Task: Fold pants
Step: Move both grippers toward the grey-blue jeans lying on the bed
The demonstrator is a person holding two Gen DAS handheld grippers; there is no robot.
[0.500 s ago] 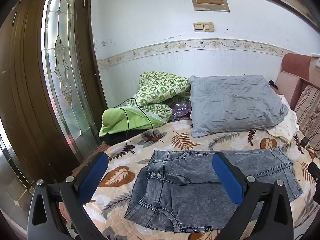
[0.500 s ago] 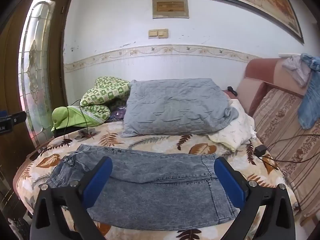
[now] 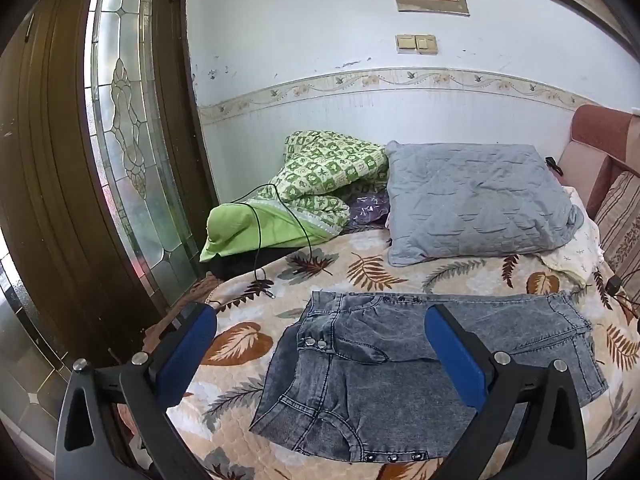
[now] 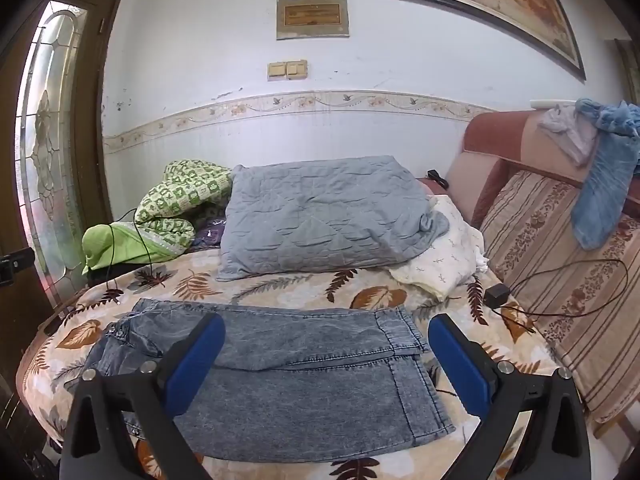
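Grey-blue washed denim pants [image 3: 400,364] lie folded flat on the leaf-patterned bedspread [image 3: 352,268], waist end with metal buttons to the left, leg hems to the right. My left gripper [image 3: 320,320] hovers above the waist end, open, nothing between its blue pads [image 3: 456,356]. In the right wrist view the same pants [image 4: 288,368] stretch across the bed's front. My right gripper [image 4: 326,332] hangs over their right half, open and empty, blue fingers [image 4: 460,364] wide apart.
A grey quilted pillow [image 4: 320,216], a green checked blanket [image 3: 320,184] and a white cloth [image 4: 436,256] lie behind the pants. A black cable [image 3: 280,220] trails off the blanket. A charger with cord [image 4: 496,292] sits right, by the striped headboard cushion [image 4: 560,280]. A wooden glass-panelled door [image 3: 120,140] stands left.
Both views have shifted only slightly; the pants lie as before and both grippers stay wide open.
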